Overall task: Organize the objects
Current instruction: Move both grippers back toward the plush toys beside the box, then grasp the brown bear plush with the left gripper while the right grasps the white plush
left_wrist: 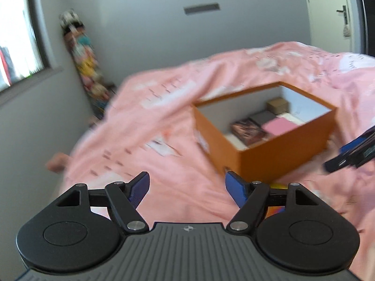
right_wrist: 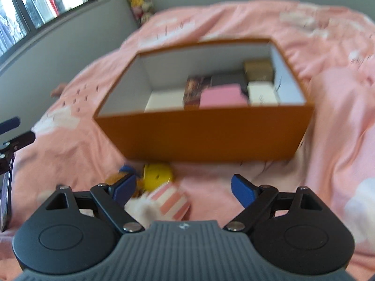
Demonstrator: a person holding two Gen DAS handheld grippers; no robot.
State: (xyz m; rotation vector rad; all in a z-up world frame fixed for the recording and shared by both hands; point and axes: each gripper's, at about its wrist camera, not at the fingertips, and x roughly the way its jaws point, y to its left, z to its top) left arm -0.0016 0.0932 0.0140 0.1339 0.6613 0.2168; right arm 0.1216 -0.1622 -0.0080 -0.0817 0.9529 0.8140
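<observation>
On the pink bed (right_wrist: 328, 46) I have both the left claw (left_wrist: 187, 185) and right claw (right_wrist: 184, 186) spread and empty, the striped plush toy (right_wrist: 168, 201) lying just before the orange box (right_wrist: 206, 133), looking soft and light, best pinched across its body.

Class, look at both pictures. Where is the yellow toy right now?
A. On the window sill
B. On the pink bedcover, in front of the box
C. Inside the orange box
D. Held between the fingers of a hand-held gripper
B: the yellow toy lies on the pink bedcover just in front of the orange box, outside it, and both the left hand-held gripper and the right hand-held gripper stand open and hold nothing.
</observation>
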